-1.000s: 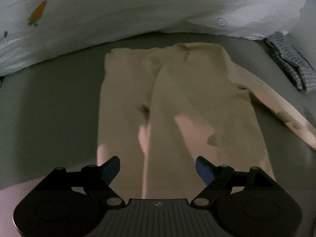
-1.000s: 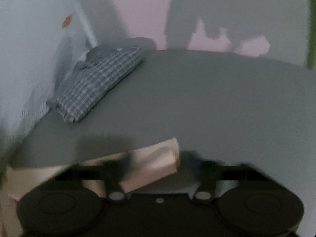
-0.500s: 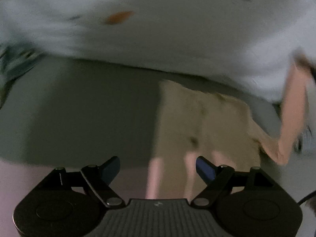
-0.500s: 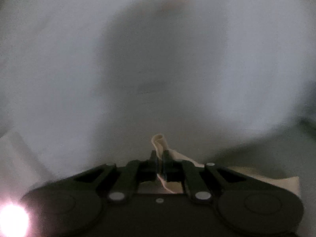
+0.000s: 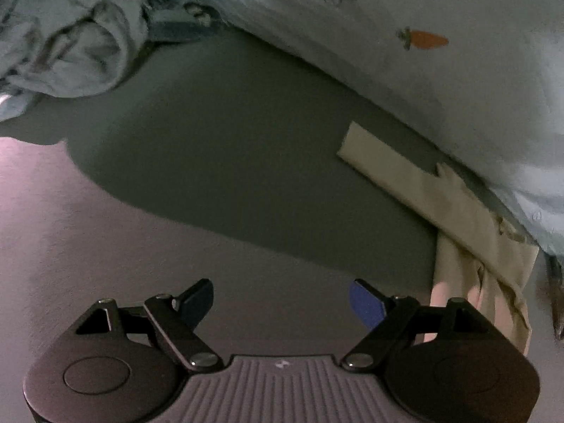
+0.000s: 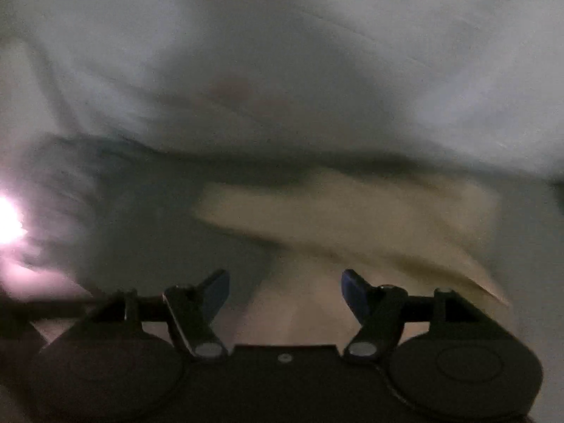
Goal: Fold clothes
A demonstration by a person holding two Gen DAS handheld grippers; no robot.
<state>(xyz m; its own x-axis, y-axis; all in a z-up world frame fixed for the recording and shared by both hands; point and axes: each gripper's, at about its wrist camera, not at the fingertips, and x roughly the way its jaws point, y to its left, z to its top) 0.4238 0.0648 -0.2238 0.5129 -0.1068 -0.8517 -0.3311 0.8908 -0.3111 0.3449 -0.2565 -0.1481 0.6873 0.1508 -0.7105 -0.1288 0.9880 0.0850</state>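
Note:
A beige garment (image 5: 454, 208) lies on the grey bed sheet (image 5: 246, 162), its long sleeve stretched leftward along the edge of the white quilt. In the left wrist view it sits to the right of my left gripper (image 5: 280, 303), which hangs open over bare sheet with nothing between its fingers. In the blurred right wrist view the same beige garment (image 6: 352, 218) spreads ahead of and under my right gripper (image 6: 285, 290). Its jaws are opening and stand apart, and no cloth is pinched between the pads.
A white quilt (image 5: 440, 53) with a carrot print (image 5: 423, 39) bounds the sheet at the back. A crumpled pale blue cloth (image 5: 70, 38) is heaped at the upper left. A bright glare (image 6: 8, 222) shows at the right wrist view's left edge.
My right gripper carried the beige sleeve across from beside the checked shirt, then let it go and its jaws parted. My left gripper swung left, so the garment now sits at its right.

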